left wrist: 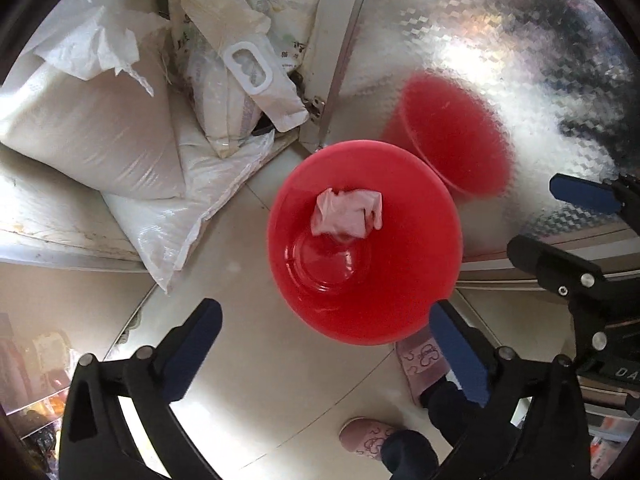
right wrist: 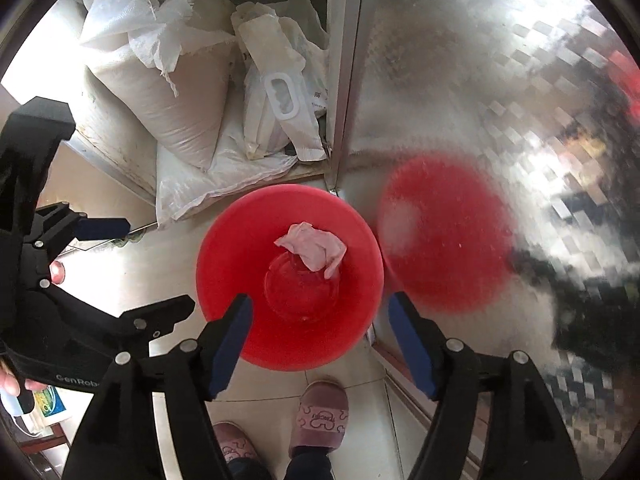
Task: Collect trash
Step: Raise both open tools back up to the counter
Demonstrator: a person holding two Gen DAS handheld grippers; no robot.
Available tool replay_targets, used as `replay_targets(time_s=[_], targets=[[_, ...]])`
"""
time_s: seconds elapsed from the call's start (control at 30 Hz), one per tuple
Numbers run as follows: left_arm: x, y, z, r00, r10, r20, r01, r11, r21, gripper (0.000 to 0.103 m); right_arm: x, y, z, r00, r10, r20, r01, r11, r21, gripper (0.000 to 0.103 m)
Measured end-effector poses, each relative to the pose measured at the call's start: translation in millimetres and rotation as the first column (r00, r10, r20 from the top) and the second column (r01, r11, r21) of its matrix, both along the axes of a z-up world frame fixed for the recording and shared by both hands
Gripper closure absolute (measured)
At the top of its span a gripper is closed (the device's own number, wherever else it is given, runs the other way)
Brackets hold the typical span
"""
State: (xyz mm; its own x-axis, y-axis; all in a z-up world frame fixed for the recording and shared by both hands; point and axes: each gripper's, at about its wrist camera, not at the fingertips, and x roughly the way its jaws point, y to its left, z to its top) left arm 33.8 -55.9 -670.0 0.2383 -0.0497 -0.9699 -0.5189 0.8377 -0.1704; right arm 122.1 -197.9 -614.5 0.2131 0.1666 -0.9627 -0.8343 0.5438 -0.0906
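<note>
My left gripper (left wrist: 324, 344) and right gripper (right wrist: 320, 320) both hung with fingers spread wide and nothing between them, above the red plastic bin (left wrist: 288, 200). A crumpled pinkish tissue (left wrist: 346, 212) lay inside the bin against its far wall. The bin stood on the tiled floor (left wrist: 240, 380) beside a shiny patterned metal panel (right wrist: 480, 60), near white woven sacks (left wrist: 100, 128).

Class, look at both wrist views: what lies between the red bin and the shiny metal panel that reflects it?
Nothing. In the right wrist view, only bare pale floor shows between the red bin and the metal panel. The left wrist view agrees.
</note>
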Motion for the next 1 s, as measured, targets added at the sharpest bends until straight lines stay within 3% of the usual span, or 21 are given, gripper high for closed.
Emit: replay_targets(time_s=[0.27, 0.53, 0.63, 0.77, 0.87, 1.0], targets=[[-9, 2, 6, 0.998, -0.008, 0.064, 0.013, 0.997, -0.07, 0.0, -9, -6, 13, 1.0, 0.002, 0.022, -0.003, 1.0, 0.017, 0.028], [-16, -2, 27, 0.997, -0.009, 0.075, 0.012, 0.999, -0.038, 0.0, -16, -8, 25, 0.999, 0.018, 0.035, -0.019, 0.999, 0.035, 0.014], [-25, 0, 48, 0.996, -0.004, 0.088, 0.006, 1.0, -0.023, 0.0, -18, -11, 39, 1.0, 0.003, 0.018, -0.004, 0.999, 0.045, 0.006], [-37, -5, 84, 0.996, -0.038, 0.084, 0.036, 0.999, 0.028, 0.0, -28, -14, 69, 0.999, -0.01, 0.036, 0.007, 0.998, 0.066, 0.005], [-49, -11, 120, 0.995, -0.052, 0.081, 0.047, 0.997, 0.065, 0.0, -41, -14, 100, 0.999, -0.01, 0.05, 0.006, 0.997, 0.073, 0.005], [-71, -18, 181, 0.998, 0.0, 0.062, -0.008, 0.992, 0.126, 0.0, -61, -14, 155, 0.998, 0.001, 0.07, -0.008, 0.995, 0.096, 0.005]])
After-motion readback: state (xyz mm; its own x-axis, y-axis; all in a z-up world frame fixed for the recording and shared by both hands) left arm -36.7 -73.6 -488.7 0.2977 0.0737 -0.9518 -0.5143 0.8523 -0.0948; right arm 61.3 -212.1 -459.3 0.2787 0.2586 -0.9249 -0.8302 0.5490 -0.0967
